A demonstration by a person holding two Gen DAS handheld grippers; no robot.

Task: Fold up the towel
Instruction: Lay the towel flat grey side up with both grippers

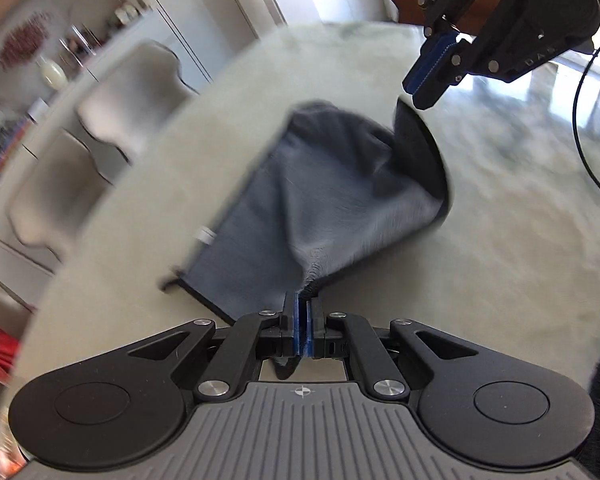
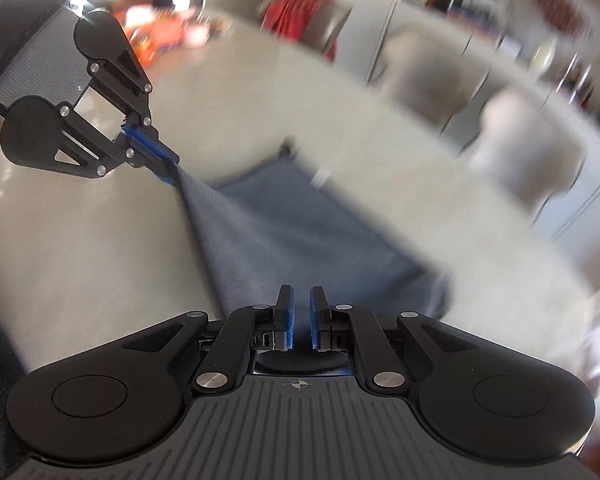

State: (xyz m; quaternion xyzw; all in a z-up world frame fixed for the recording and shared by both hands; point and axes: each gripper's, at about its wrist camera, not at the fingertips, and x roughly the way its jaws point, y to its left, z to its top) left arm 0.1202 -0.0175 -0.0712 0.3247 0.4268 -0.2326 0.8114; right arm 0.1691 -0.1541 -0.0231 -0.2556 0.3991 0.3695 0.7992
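Pinching a bunched corner of the grey towel in our closed left gripper, we hold our slightly parted, empty right gripper just above its far end, the cloth stretching lengthwise across the pale table between them.

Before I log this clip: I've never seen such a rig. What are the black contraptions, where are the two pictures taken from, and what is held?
They are hand-held two-finger grippers, one per hand, each with a camera looking along its jaws. One picture comes from the left gripper, one from the right gripper. A grey-blue towel lies on the pale table. The left jaws are shut on a bunched corner, lifting it. The right jaws stand slightly apart above the towel and seem to hold nothing. Both pictures are blurred.
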